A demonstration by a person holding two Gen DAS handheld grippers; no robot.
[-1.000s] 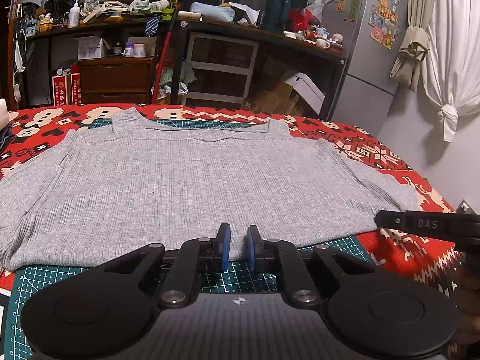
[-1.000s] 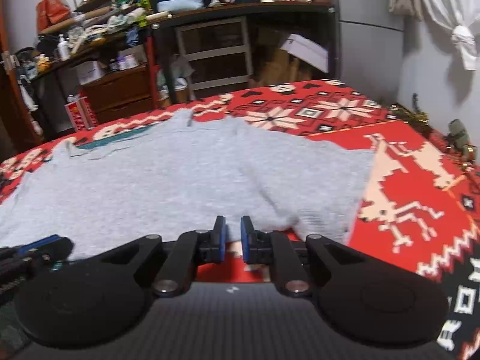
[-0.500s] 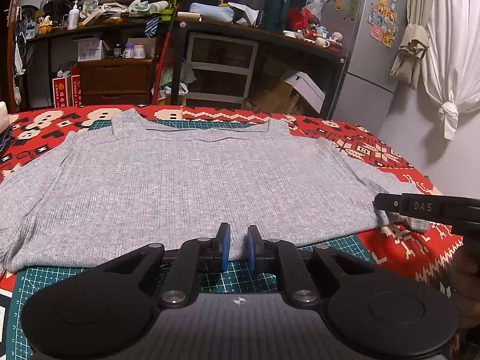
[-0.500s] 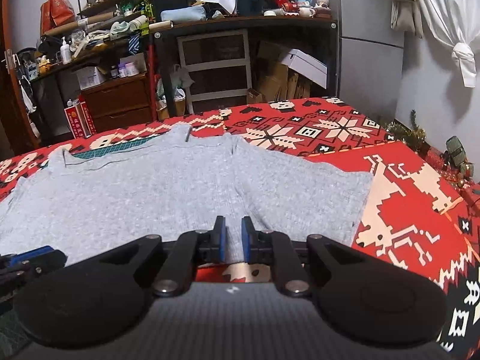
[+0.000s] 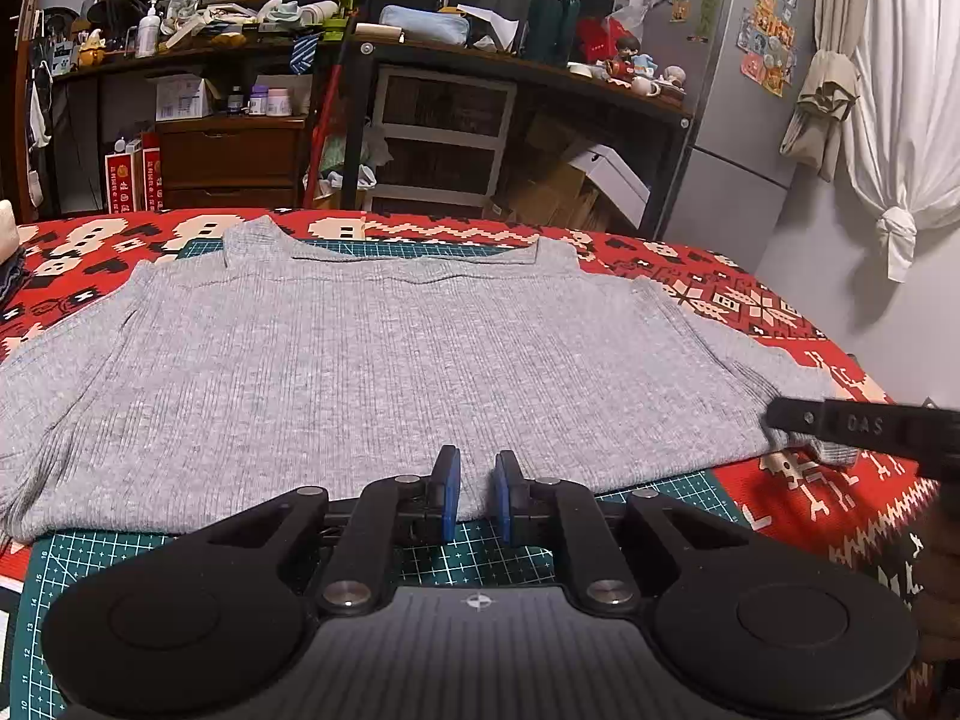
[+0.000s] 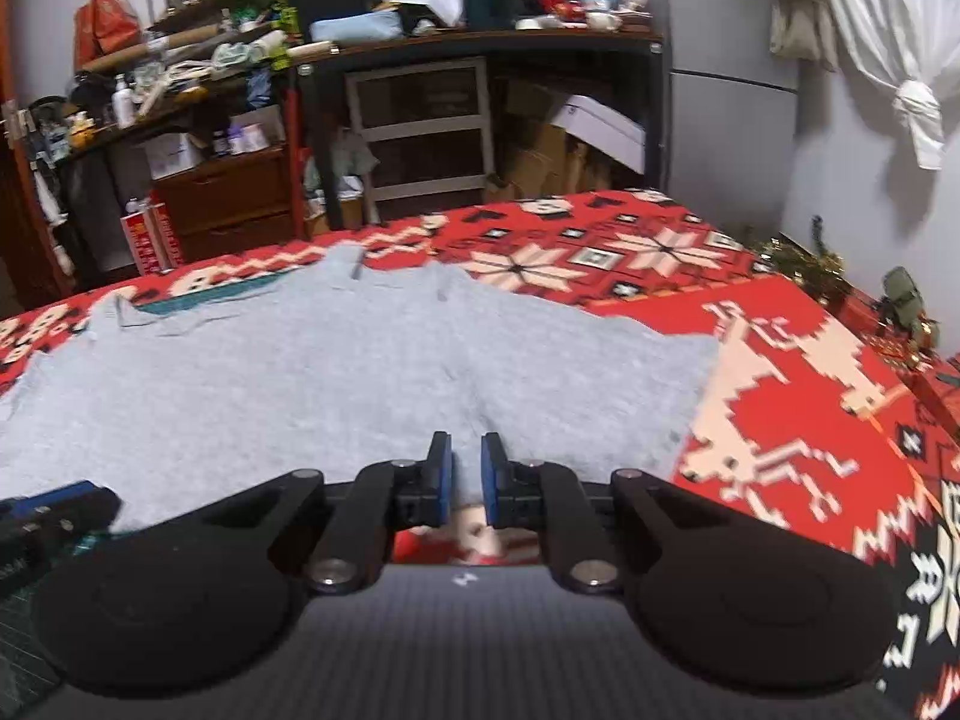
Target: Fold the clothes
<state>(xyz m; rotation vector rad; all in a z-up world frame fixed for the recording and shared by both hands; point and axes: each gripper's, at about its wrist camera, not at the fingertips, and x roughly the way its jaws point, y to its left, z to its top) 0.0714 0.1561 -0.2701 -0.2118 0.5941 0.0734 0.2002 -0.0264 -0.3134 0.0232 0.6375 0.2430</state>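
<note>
grey ribbed top [image 5: 384, 372] flat on bench [image 5: 798, 498]; soft, light, limp knit, prob. stretchy. grab hem corners/sleeve edge. both hand-held grippers, left [image 5: 477, 495] & right [image 6: 466, 480], slightly apart, holding nothing.

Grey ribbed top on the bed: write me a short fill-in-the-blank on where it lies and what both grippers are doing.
The grey ribbed top lies spread ____ on the bed.
Under its near hem shows a ____ cutting mat with a white grid.
The left gripper has a small gap between its fingers and holds ____.
The blanket is mainly ____ with cream patterns.

Missing words: flat; green; nothing; red
</note>
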